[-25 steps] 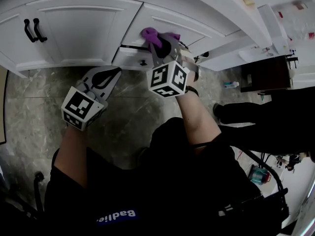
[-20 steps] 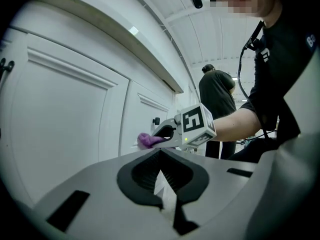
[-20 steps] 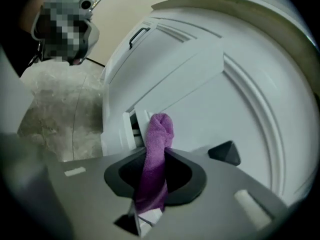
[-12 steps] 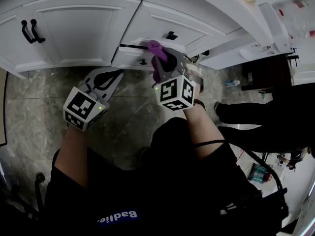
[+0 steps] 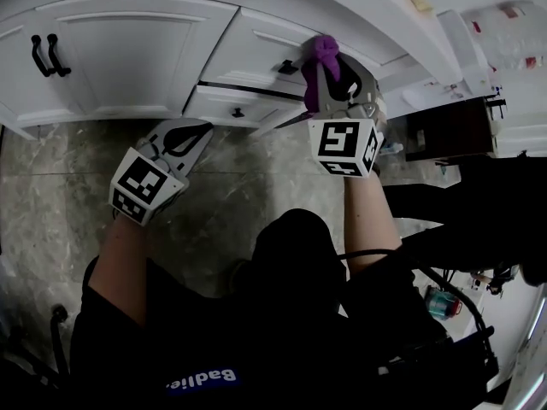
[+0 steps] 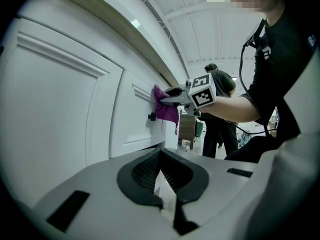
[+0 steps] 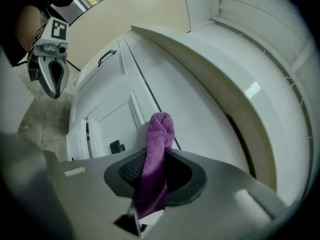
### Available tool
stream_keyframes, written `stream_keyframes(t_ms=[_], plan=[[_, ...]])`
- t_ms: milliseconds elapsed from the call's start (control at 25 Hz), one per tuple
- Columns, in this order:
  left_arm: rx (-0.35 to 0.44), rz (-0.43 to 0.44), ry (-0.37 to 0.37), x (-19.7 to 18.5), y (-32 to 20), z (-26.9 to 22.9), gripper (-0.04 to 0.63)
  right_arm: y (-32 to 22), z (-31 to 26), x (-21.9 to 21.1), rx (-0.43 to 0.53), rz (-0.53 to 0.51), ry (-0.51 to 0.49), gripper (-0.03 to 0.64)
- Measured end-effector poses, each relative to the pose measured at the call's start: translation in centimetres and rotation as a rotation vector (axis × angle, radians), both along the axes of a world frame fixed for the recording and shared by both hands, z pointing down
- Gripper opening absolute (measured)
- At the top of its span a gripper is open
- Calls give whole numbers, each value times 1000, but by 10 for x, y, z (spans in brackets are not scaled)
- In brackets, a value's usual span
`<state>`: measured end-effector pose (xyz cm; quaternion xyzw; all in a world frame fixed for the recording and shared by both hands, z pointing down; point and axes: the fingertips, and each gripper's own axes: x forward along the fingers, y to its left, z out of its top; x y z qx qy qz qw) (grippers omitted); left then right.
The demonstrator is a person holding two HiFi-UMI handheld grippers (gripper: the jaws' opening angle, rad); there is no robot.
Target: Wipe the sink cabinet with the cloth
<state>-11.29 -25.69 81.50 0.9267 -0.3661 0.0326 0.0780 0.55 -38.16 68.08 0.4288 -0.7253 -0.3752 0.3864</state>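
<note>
Pinches the purple cloth in the right hand-held gripper, with a wad poking out past the tips. Presses that wad against the upper drawer front of the white sink cabinet, just beside the black knob. Holds the left hand-held gripper low, before the sink cabinet's doors and apart from them, jaws pressed together on nothing.

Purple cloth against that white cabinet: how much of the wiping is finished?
Done: cannot tell; the white cabinet shows no streaks or dirt. In hand: the right gripper, jaws shut on the purple cloth, presses it to the upper drawer front by the black knob. To do: seemingly the doors further left, while the left gripper hangs empty, jaws shut.
</note>
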Motion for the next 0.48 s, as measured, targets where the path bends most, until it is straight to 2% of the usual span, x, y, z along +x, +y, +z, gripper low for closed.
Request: stream_keyframes(t_ms=[280, 480], plan=[[-10, -9, 13, -6, -2, 2, -11, -15, 119, 35, -224, 112, 100, 75], [-7, 10, 3, -1, -1, 5, -11, -5, 184, 41, -344, 123, 186, 75]])
